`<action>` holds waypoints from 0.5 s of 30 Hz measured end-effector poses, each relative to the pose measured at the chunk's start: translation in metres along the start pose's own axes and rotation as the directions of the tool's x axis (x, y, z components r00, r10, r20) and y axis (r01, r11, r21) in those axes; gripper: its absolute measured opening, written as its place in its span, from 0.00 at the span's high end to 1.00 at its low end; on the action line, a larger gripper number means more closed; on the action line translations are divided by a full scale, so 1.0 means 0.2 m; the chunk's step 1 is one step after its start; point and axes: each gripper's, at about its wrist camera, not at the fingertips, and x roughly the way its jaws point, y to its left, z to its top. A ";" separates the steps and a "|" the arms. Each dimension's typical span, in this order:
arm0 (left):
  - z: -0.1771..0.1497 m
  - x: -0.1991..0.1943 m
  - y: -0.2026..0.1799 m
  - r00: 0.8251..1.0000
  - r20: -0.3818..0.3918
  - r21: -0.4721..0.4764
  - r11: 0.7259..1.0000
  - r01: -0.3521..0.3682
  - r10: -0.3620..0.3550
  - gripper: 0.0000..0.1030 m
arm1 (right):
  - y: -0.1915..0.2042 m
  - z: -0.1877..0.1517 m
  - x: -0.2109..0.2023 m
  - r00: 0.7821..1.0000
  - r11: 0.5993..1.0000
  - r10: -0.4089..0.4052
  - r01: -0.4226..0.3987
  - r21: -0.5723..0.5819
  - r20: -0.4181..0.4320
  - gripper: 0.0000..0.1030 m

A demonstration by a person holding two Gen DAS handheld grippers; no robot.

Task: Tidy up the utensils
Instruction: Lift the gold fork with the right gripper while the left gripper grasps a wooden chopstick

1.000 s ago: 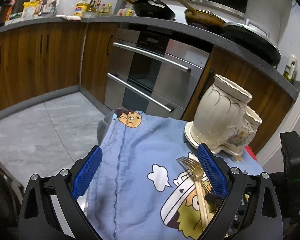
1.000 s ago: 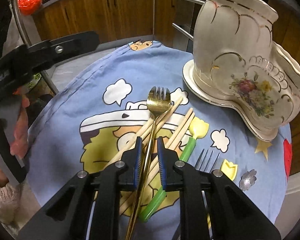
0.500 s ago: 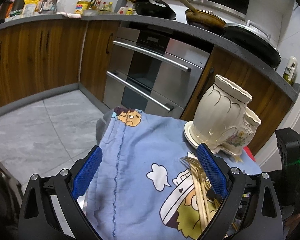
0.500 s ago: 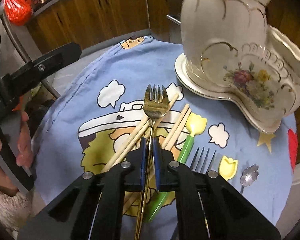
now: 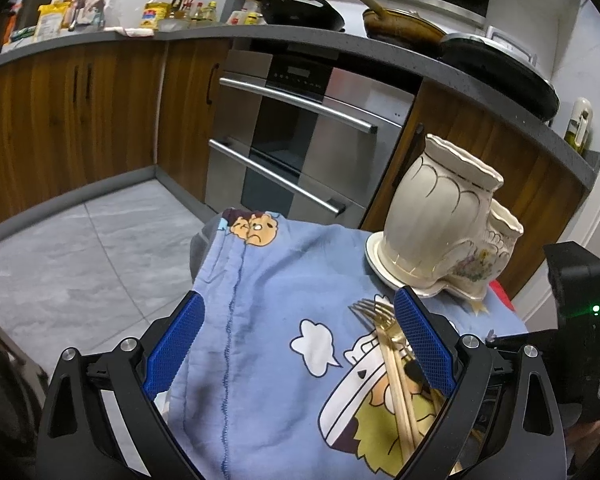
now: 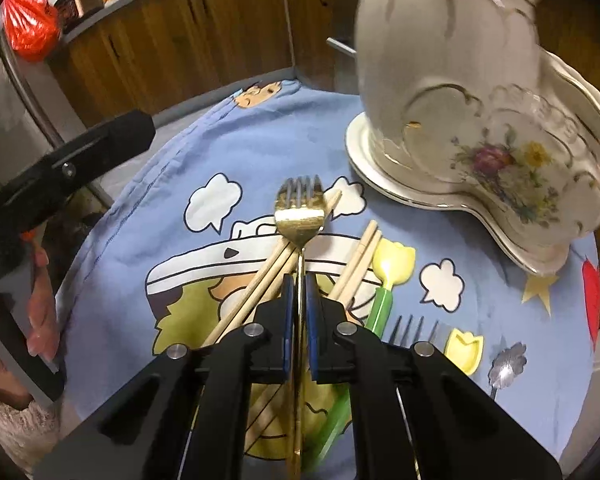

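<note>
A gold fork (image 6: 300, 216) points its tines away from me, and my right gripper (image 6: 299, 288) is shut on its thin handle. Under and beside the fork lie wooden chopsticks (image 6: 260, 280) and a green utensil with a yellow tulip end (image 6: 392, 268). A cream ceramic utensil holder (image 6: 460, 80) with gold trim and flowers stands at the back right on the blue cartoon cloth (image 6: 188, 160). My left gripper (image 5: 296, 340) hangs open above the cloth with nothing between its fingers. The fork (image 5: 376, 312) shows beside the right pad (image 5: 420, 336) of that gripper.
A dark fork (image 6: 416, 326), a second yellow tulip piece (image 6: 466, 350) and a flower-shaped spoon (image 6: 506, 362) lie at the cloth's near right. An oven (image 5: 300, 140), wooden cabinets and a counter with pans stand behind. Grey tiled floor (image 5: 80, 260) lies left of the small table.
My right gripper closed its jaws onto the gold fork's handle and the fork's head has lifted slightly off the chopsticks. The left gripper has kept still and open.
</note>
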 end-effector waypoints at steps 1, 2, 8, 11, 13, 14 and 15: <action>0.00 0.00 0.00 1.000 -0.003 0.003 1.000 0.002 -0.002 0.08 | -0.01 -0.02 -0.02 1.000 1.000 0.003 -0.003 0.007 0.026 0.94; 0.00 0.00 -0.01 1.000 -0.008 0.012 1.000 0.007 -0.007 0.08 | -0.01 -0.02 -0.04 0.999 1.000 -0.002 0.001 0.011 0.044 0.94; -0.04 0.03 -0.13 0.996 -0.077 0.120 0.992 0.048 -0.039 0.27 | -0.07 -0.13 -0.22 0.976 0.999 -0.009 -0.001 0.049 0.218 0.94; -0.09 0.08 -0.21 0.987 -0.155 0.187 0.979 0.080 -0.051 0.39 | -0.11 -0.21 -0.32 0.951 0.998 -0.002 -0.016 0.056 0.311 0.94; -0.13 0.11 -0.25 0.978 -0.201 0.214 0.972 0.099 -0.056 0.51 | -0.13 -0.26 -0.38 0.926 0.998 0.012 -0.037 0.058 0.376 0.94; -0.14 0.11 -0.27 0.977 -0.210 0.226 0.970 0.092 -0.044 0.54 | -0.14 -0.27 -0.39 0.918 0.998 0.018 -0.040 0.049 0.396 0.94; -0.15 0.11 -0.29 0.976 -0.216 0.238 0.968 0.082 -0.029 0.58 | -0.14 -0.28 -0.40 0.909 0.999 0.021 -0.038 0.033 0.417 0.94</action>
